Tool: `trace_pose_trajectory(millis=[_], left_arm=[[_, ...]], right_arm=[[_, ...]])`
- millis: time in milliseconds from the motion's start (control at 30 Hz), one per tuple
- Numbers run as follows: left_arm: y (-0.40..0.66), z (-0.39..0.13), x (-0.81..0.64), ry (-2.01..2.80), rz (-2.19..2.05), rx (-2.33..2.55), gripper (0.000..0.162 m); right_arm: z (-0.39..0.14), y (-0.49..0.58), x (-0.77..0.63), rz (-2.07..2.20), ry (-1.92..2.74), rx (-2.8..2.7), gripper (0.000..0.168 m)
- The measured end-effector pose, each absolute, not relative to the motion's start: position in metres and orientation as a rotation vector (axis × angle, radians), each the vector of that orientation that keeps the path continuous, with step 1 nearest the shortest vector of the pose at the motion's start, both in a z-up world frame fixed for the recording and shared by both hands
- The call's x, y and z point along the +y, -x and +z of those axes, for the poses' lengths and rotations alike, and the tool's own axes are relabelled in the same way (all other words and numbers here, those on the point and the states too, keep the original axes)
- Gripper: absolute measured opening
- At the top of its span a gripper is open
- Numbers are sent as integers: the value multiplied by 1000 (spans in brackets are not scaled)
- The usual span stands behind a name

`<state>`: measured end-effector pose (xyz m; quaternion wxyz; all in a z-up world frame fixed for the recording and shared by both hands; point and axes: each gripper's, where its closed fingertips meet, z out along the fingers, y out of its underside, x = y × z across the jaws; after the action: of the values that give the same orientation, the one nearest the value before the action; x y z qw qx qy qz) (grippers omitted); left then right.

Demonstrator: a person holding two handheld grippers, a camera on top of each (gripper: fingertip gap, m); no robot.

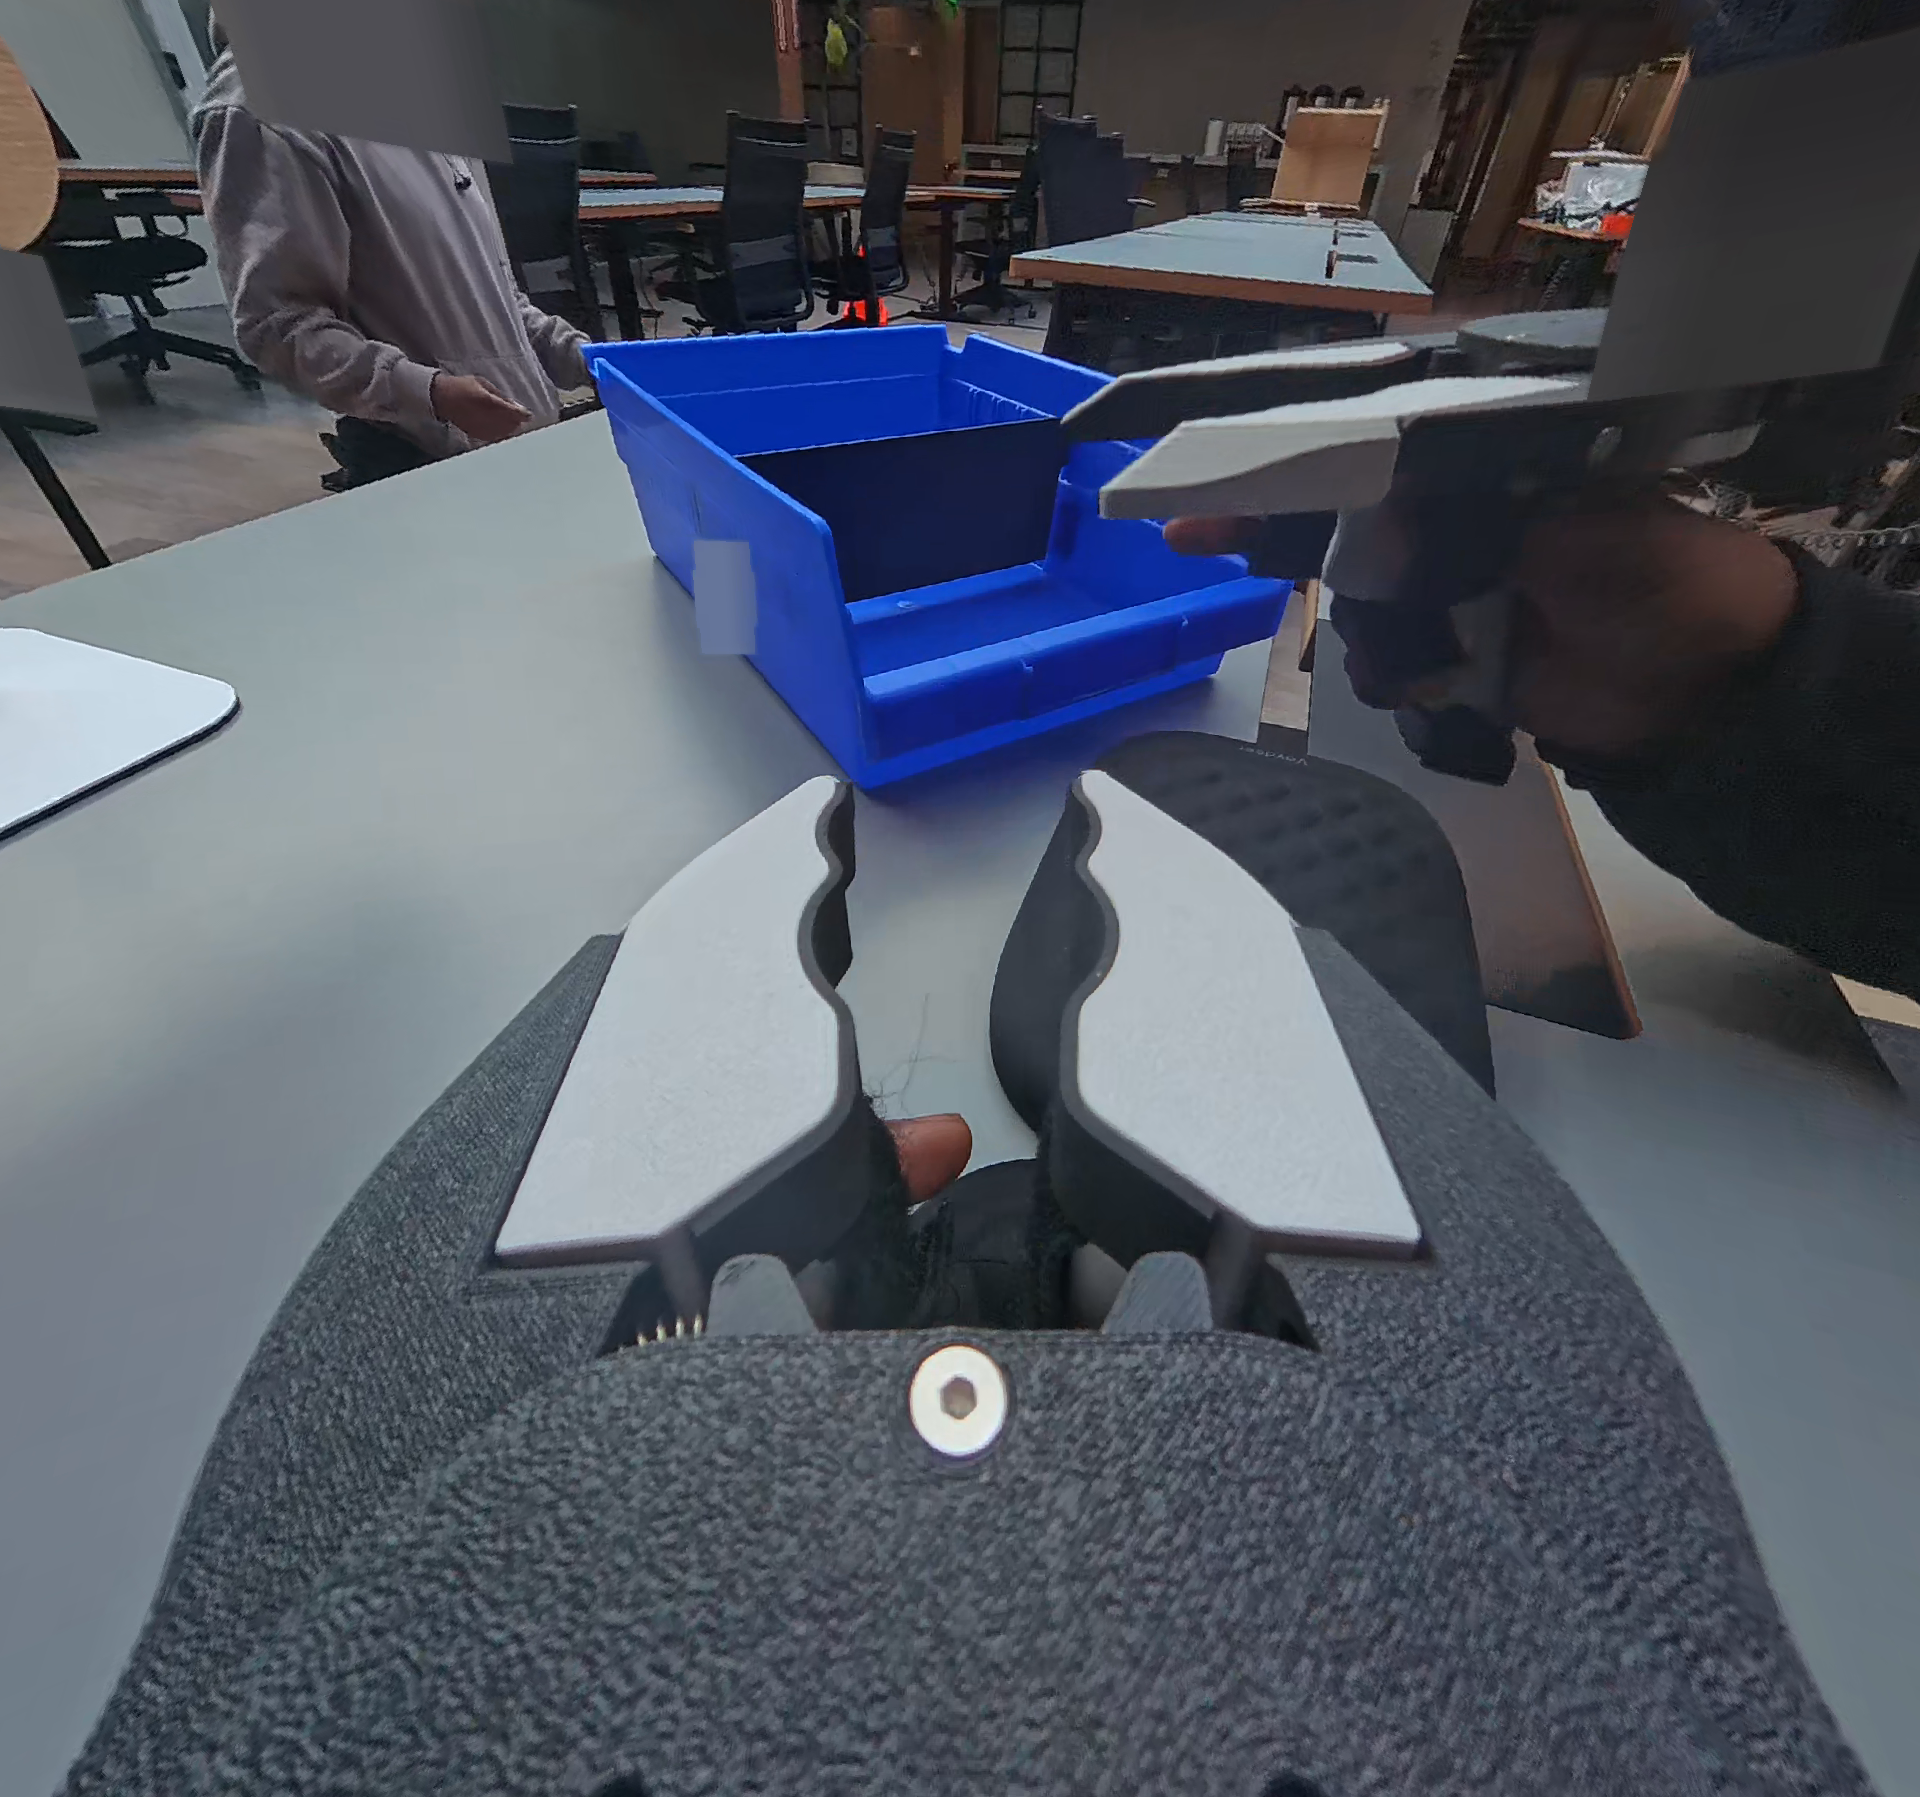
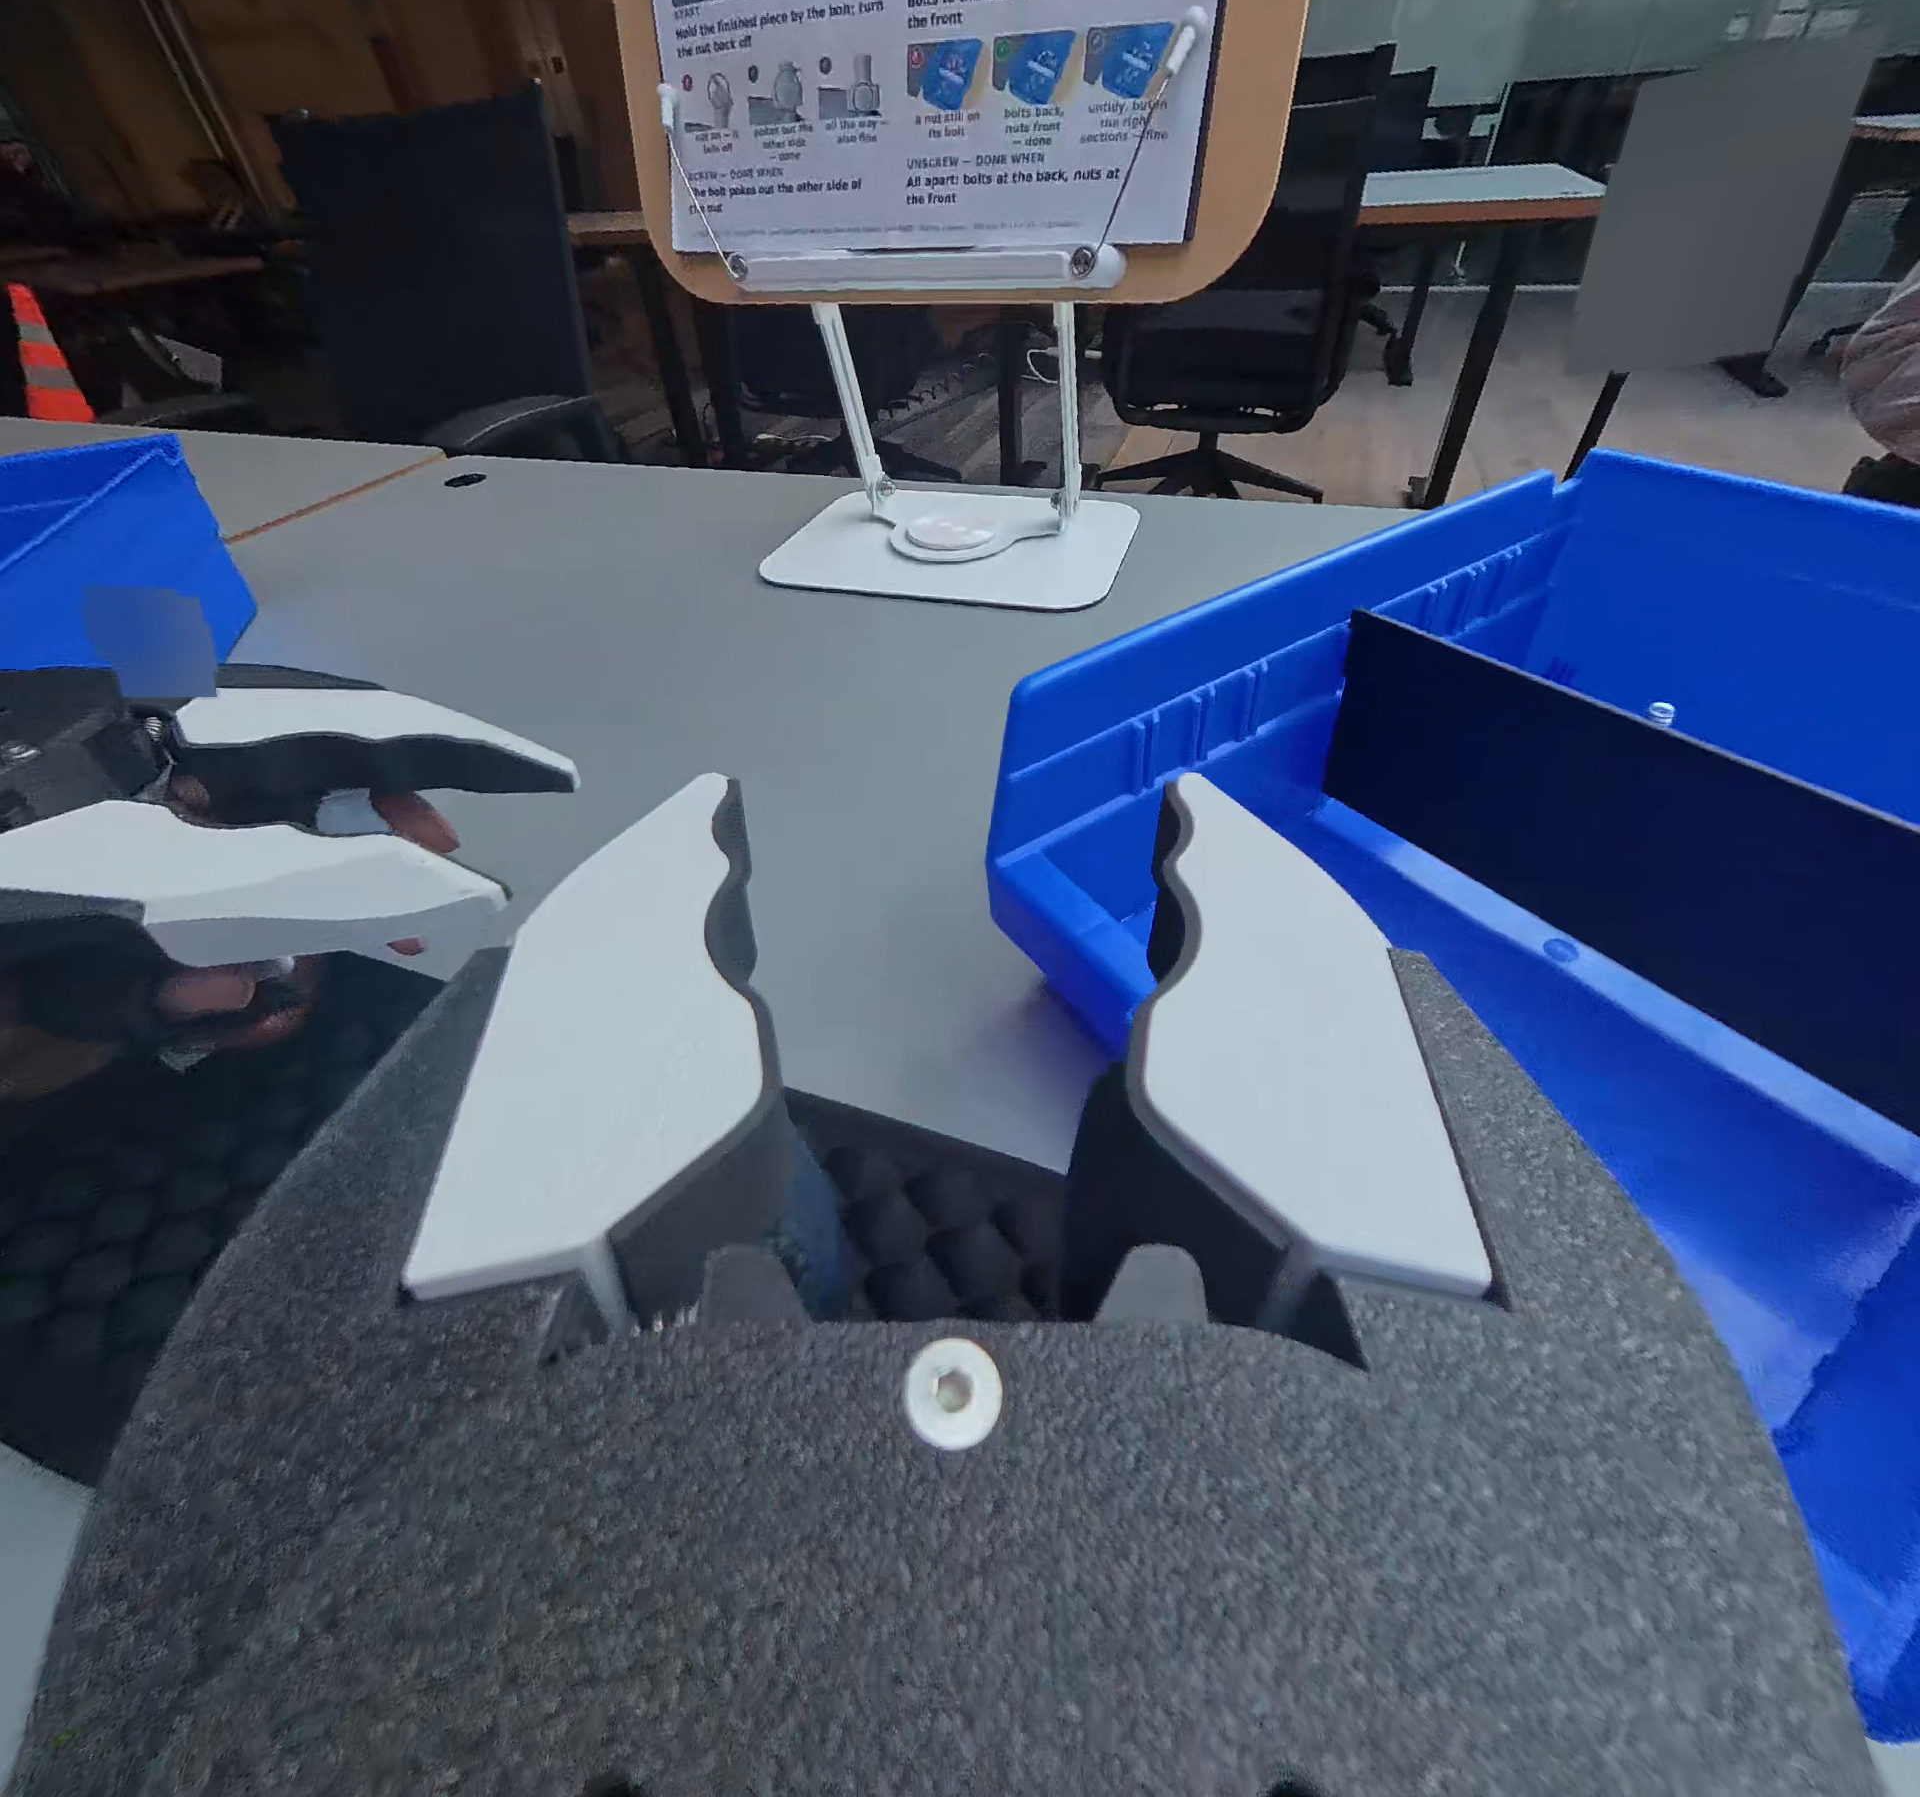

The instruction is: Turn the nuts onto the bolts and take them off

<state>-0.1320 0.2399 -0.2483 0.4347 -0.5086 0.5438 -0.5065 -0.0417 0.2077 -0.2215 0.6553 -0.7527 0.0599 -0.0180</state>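
Both grippers empty beside the blue bin, before any nut or bolt has been picked up.

A single small metal part [image 2: 1660,711], seemingly a bolt or nut though too small to tell, lies in the rear compartment of the blue bin [image 2: 1101,708], just behind its black divider [image 2: 1621,812]; no other fastener is visible. The right gripper [image 2: 951,797] hovers just beside the bin's near corner, jaws spread wide, holding nothing. The left gripper [image 1: 961,791] is short of the bin's front lip, jaws likewise parted and empty, above a black dimpled mat [image 1: 1340,843] next to the bin. A document stand [image 2: 951,552] sits beyond the bin on the grey table [image 2: 623,604]. The step in hand appears to be the initial reach; the next move likely calls for carrying a gripper over the divider and closing on the part.
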Motion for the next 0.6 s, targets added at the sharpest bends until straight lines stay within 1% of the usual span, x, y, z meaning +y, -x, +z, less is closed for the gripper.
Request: trace_pose_trajectory(millis=[200,500,600], left_arm=[[132,-248,241,1274,-1254,1346,38],[133,-246,242,1260,-1226,1342,39],[141,-239,251,1259,-1133,1351,39]], right_arm=[[-254,50,210,-45,1762,151,73],[-255,49,210,-66,1748,151,70],[-253,47,208,-46,1730,168,69]])
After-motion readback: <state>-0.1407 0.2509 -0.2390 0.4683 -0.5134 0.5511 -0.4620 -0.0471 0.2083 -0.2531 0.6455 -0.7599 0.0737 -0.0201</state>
